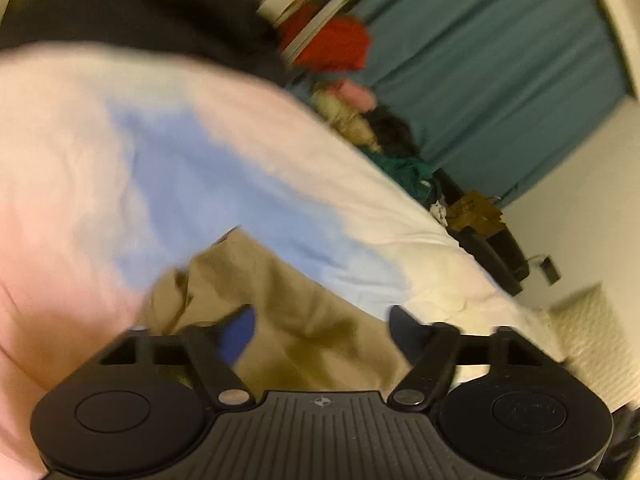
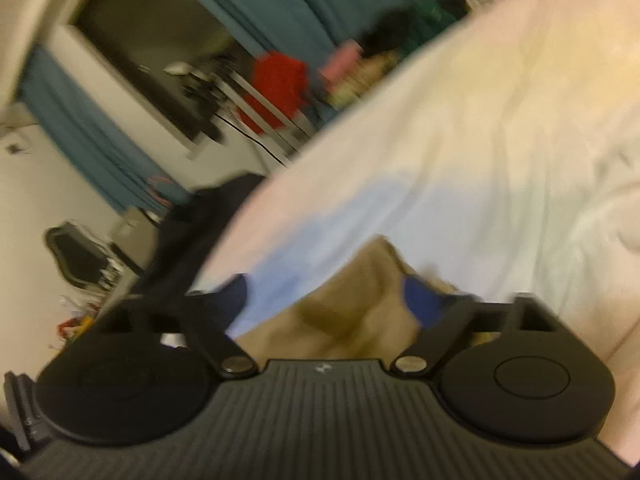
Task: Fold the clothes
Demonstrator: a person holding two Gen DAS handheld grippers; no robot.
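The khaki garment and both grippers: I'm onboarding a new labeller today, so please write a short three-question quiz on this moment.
1. True or false: the left gripper has its fingers spread apart over the khaki garment.
2. Multiple choice: what does the khaki garment lie on? A) a wooden floor B) a pale sheet with a blue patch C) a black chair
3. Fill in: in the right wrist view, the curtain behind the bed is ____ in colour.

Key
1. True; the right gripper is open too.
2. B, the sheet.
3. Teal, the curtain.
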